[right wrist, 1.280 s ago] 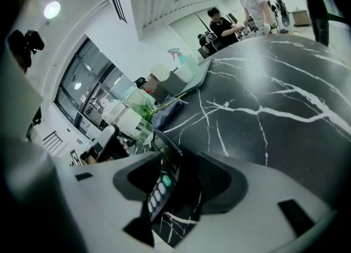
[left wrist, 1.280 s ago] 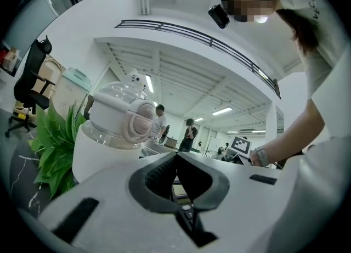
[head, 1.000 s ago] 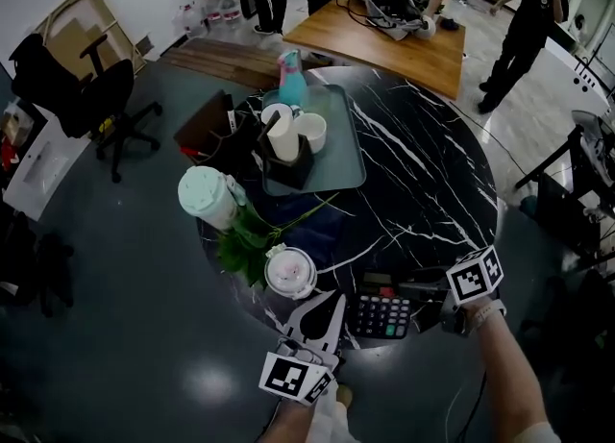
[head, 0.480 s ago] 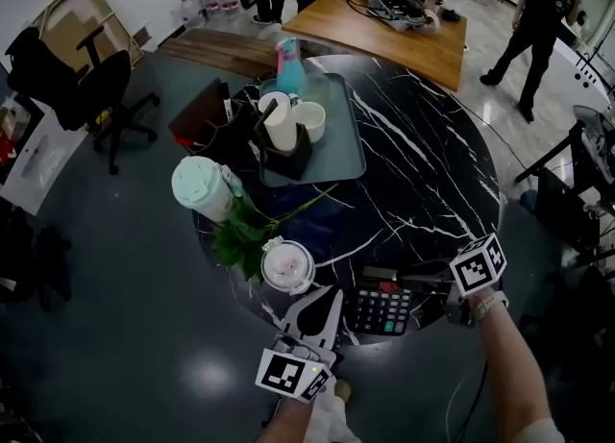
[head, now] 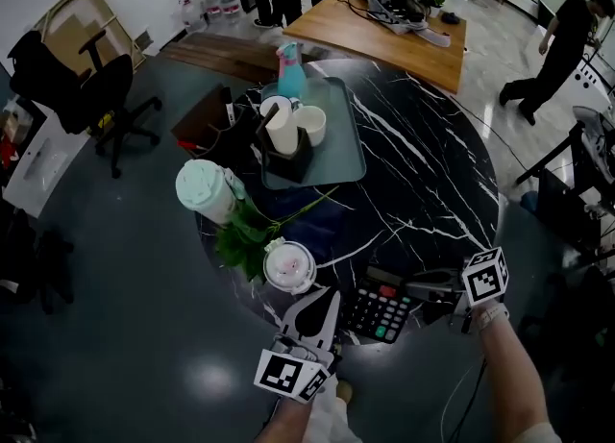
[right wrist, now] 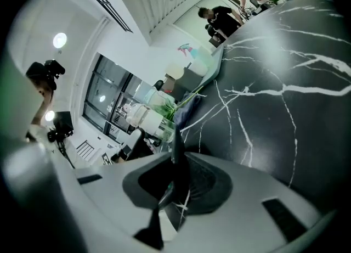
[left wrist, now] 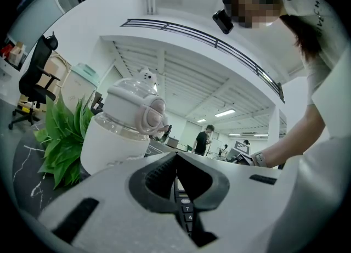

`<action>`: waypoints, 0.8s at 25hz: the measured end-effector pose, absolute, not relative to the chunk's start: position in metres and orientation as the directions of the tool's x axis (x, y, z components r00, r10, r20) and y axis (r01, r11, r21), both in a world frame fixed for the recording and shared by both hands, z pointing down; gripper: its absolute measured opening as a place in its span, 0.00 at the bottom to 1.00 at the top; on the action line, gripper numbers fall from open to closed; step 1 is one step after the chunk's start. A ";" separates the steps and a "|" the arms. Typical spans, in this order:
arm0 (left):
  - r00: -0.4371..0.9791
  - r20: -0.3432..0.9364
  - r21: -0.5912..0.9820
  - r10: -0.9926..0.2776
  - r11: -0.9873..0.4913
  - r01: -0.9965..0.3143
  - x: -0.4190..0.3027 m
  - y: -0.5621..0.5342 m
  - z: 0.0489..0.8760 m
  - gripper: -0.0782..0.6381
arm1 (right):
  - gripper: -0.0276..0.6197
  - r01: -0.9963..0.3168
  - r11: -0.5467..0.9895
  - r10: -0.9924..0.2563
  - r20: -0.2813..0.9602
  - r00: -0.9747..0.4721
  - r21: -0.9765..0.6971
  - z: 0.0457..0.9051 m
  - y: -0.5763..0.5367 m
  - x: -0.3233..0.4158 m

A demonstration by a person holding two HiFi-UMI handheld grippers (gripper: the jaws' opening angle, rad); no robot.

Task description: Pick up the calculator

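the right gripper point(head: 415, 293) is closing its fingers, already narrow, on the edge of the calculator point(head: 378, 315) between them. let them seat fully, then lift level. the left gripper point(head: 325, 305), fingers together, rests just beside it.

The only legible characters stand on the calculator point(left wrist: 186, 212). At the lower centre of the left gripper view, through the narrow slit of the left claw point(left wrist: 175, 156), two of its keys show the digits 7 and 4, the 7 above the 4. In the head view the calculator lies at the lower centre on the tabletop point(head: 423, 172), its key legends too small to read. Dark print on a person's white garment point(left wrist: 329, 32), upper right of the left gripper view, is too blurred to make out.
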State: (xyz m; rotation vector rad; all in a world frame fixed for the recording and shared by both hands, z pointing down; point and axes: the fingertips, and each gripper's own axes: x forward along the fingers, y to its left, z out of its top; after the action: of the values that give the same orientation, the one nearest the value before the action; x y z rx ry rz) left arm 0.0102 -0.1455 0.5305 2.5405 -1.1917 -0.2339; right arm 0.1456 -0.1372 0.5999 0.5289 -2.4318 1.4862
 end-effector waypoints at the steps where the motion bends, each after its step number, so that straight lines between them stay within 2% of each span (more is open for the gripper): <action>1: 0.639 -0.011 0.357 -0.769 -0.600 -0.716 0.010 -0.145 0.531 0.12 | 0.13 -0.426 0.418 -0.189 0.382 -0.905 -0.802 0.600 -0.136 0.147; 20: 0.676 -0.054 0.335 -0.735 -0.651 -0.681 0.028 -0.142 0.470 0.12 | 0.13 -0.413 0.405 -0.382 0.260 -0.887 -0.816 0.513 -0.152 0.166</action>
State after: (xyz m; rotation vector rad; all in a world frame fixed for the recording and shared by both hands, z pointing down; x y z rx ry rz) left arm 0.0284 -0.1424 0.4703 2.6034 -1.1287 -0.2671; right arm 0.1665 -0.1517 0.5135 0.7373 -2.6063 1.5272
